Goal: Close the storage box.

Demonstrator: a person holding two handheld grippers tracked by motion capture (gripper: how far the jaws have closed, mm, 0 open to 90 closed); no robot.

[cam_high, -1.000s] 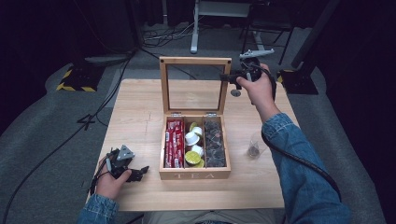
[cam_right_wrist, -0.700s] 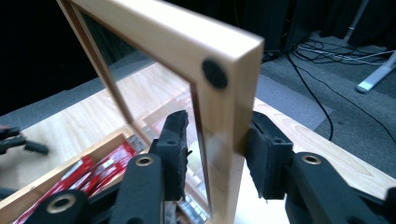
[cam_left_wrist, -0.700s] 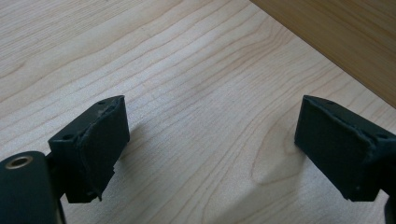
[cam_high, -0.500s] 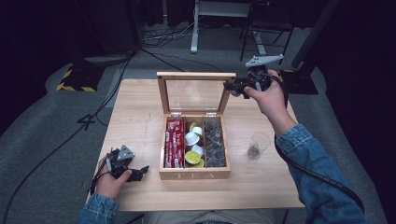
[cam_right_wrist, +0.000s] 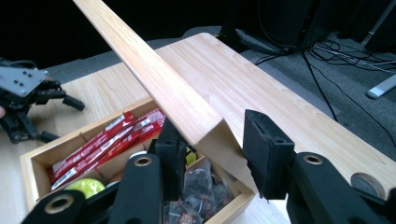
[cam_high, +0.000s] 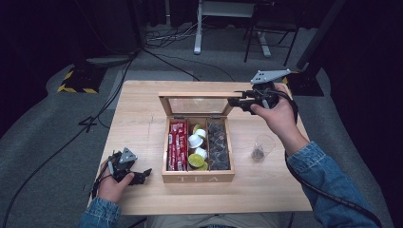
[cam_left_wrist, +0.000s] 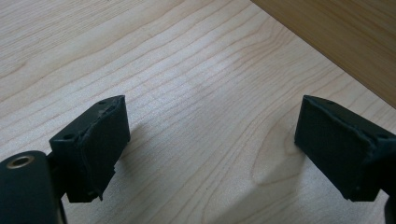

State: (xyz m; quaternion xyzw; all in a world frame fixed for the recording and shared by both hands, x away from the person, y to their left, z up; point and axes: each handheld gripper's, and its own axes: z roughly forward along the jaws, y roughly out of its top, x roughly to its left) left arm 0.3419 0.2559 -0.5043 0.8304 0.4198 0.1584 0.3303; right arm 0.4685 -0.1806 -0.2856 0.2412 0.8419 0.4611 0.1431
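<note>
A wooden tea box (cam_high: 198, 178) stands mid-table with its glass-paned lid (cam_high: 197, 96) tilted forward over it. Inside lie red packets (cam_high: 177, 145), white and green capsules (cam_high: 195, 141) and dark packets (cam_high: 218, 145). My right gripper (cam_high: 235, 100) holds the lid's right corner. In the right gripper view the lid (cam_right_wrist: 187, 107) runs between the jaws of the right gripper (cam_right_wrist: 212, 128), pads against it on both sides; the jaws have just been opening a little. My left gripper (cam_high: 142, 175) rests on the table (cam_left_wrist: 196, 70) at the front left, and in its own view the left gripper (cam_left_wrist: 210, 121) is open with nothing between its jaws.
A clear glass (cam_high: 262, 146) with something dark at its bottom stands right of the box. The table (cam_high: 142, 118) has bare wood left of the box. Beyond the far edge are cables and stand legs (cam_high: 197, 42) on the grey floor.
The lid has swung down from upright towards the box, carried by the right gripper, which moved nearer the person. The left gripper stayed put.
</note>
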